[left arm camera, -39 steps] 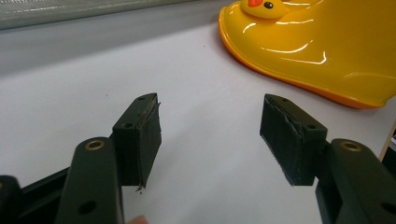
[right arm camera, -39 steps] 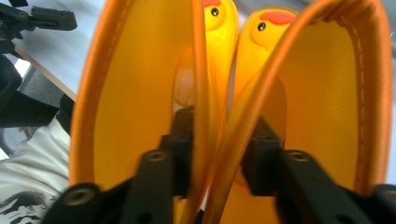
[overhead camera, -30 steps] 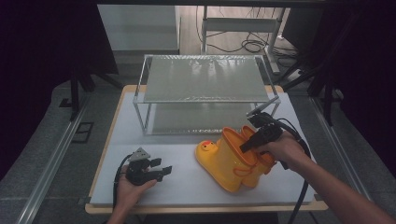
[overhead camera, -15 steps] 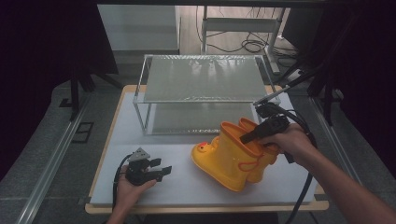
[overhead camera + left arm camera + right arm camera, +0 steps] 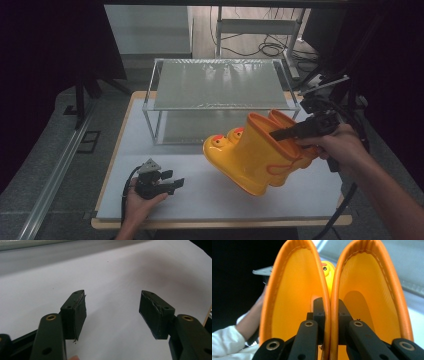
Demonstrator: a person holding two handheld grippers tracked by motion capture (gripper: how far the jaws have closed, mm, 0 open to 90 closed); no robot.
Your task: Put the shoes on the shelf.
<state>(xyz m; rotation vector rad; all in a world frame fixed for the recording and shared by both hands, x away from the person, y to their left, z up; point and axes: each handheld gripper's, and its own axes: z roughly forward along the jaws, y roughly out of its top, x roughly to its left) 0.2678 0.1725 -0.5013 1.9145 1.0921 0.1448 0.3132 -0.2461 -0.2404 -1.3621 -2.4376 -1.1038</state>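
On the white table, yellow boots hang tilted.

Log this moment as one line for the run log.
right gripper: shut on yellow boots, pinching both inner cuffs, boots off white table | left gripper: open, empty | wire shelf: bare

boot rims cut off at bottom edge; soles hidden; right hand-held gripper pads hidden behind walls
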